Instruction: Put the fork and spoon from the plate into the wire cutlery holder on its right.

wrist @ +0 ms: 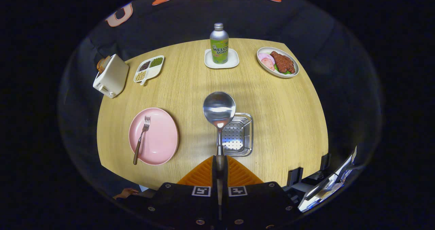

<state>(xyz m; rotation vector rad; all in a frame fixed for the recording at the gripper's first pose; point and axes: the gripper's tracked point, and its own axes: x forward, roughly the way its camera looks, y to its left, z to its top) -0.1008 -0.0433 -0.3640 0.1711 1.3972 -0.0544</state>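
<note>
You are pinching the spoon (219, 121) by its handle: the gripper (220, 167) is pressing both fingers together on the shaft, and the bowl is sticking out ahead of them, facing up. The spoon's bowl is hanging over the far left corner of the wire cutlery holder (239, 135), which is sitting on the wooden table (278, 114) just beyond your fingers, toward the table's near edge.

To the left of the holder, near the table's near left corner, the pink plate (153, 136) is lying with the fork (141, 139) on its left part, tines pointing to the far side, brown handle reaching over the plate's near rim.

Along the far edge, a green bottle (219, 43) is standing upright on a white coaster (221, 59). At the far right corner a dish of food (277, 62) is resting. Toward the far left corner, a divided tray of beans (149, 69) is lying beside a white toaster (111, 75) at the left edge.
</note>
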